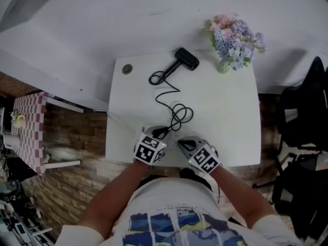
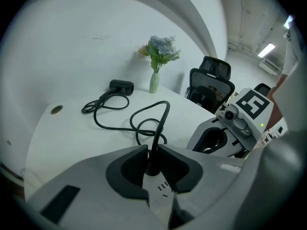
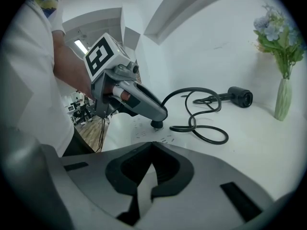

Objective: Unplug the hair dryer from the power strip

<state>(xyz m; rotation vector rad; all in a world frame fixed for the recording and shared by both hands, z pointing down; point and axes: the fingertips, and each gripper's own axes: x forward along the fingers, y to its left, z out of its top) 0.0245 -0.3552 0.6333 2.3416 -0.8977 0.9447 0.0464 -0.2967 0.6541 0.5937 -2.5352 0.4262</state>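
at the table's (image 1: 230,132) near edge, left gripper (image 2: 152,152) clamps the black plug (image 2: 153,166) seated in the white power strip (image 2: 160,191); right gripper (image 3: 152,146) jaws meet, empty; hair dryer (image 1: 185,59) lies by the far edge.

A vase of flowers (image 1: 233,45) is set at the white table's (image 1: 225,122) upper right corner, a round grommet (image 1: 127,69) at its upper left. Black chairs (image 1: 302,137) are seen at right, a checkered cloth (image 1: 28,132) at left.

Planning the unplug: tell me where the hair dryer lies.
In the head view the hair dryer lies at the far edge of the table, left of the flower vase.
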